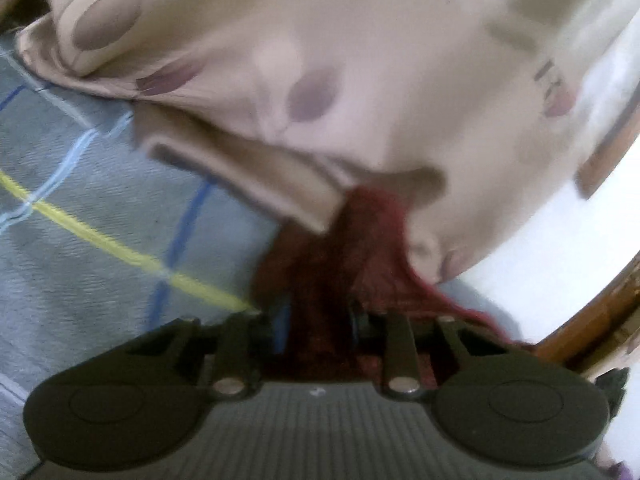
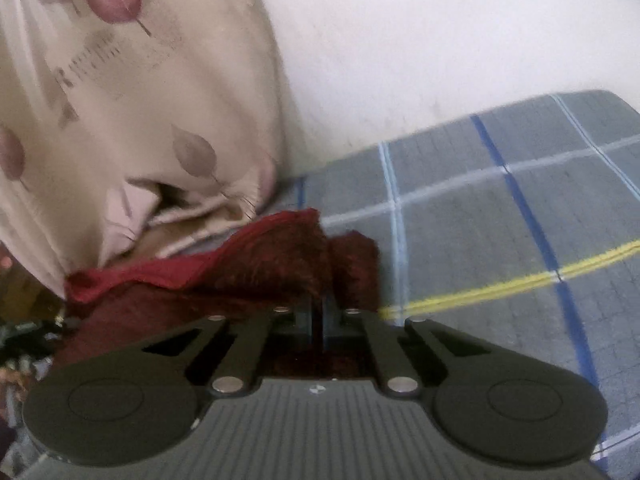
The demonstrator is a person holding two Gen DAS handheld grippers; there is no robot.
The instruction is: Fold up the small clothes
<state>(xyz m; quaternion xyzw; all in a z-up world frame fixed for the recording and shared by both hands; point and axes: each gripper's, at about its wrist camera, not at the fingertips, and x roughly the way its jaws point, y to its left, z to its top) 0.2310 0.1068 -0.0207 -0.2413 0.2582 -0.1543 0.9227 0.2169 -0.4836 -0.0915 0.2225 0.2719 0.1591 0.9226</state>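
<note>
A small dark red fuzzy garment (image 1: 340, 264) is bunched between the fingers of my left gripper (image 1: 320, 316), which is shut on it. The same red garment (image 2: 280, 256) shows in the right wrist view, where my right gripper (image 2: 320, 312) is shut on another part of it. The cloth hangs over the grey checked bedsheet (image 2: 500, 208), close to a beige pillow. Both views are blurred and the fingertips are mostly hidden by the cloth.
A beige pillow with purple leaf prints (image 1: 320, 60) lies just beyond the garment; it also shows in the right wrist view (image 2: 120, 120). A white wall (image 2: 440, 40) is behind. A wooden bed frame edge (image 1: 592, 320) is at the right.
</note>
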